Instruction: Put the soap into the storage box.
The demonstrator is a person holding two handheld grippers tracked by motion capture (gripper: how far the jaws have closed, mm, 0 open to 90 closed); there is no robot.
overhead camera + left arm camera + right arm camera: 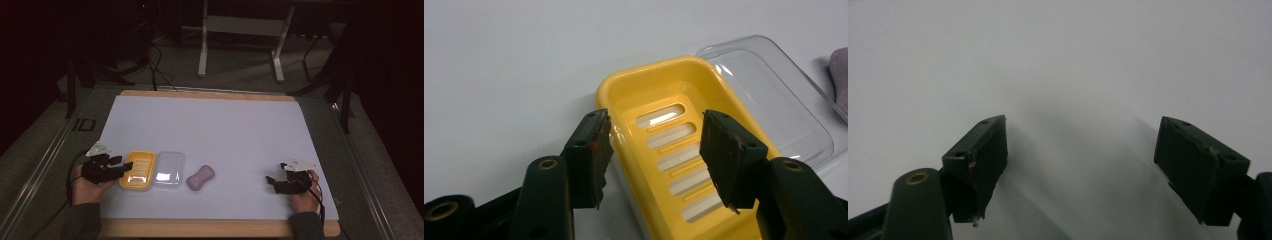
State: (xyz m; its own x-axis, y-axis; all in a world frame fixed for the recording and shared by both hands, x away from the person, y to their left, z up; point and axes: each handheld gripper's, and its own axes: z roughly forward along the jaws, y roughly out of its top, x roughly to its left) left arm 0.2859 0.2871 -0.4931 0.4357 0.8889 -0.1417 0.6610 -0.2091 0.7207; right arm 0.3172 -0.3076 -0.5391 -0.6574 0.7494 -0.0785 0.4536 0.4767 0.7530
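- The yellow soap dish (136,170) sits near the left front of the white surface (210,130), its slotted floor facing up; in the left gripper view the same dish (674,150) shows five or so long slots in a row.
- Touching its right side lies the clear lid (168,170), flat on the surface; in the left gripper view the lid (769,95) reaches out past the dish's far corner.
- Just right of the lid, apart from it, lies a mauve, peanut-shaped bar of soap (201,177); the grey-mauve edge at the right border of the left gripper view is probably that bar, though too little shows to be sure.
- Your left gripper (122,167) reaches over the dish's left end, and in its own view the left gripper (654,150) has its jaws spread apart, one outside the dish's rim and one over the slots, gripping nothing.
- Your right gripper (274,181) rests well apart from the soap, near the right front of the surface; in its own view the right gripper (1080,155) has its jaws spread wide over bare white.
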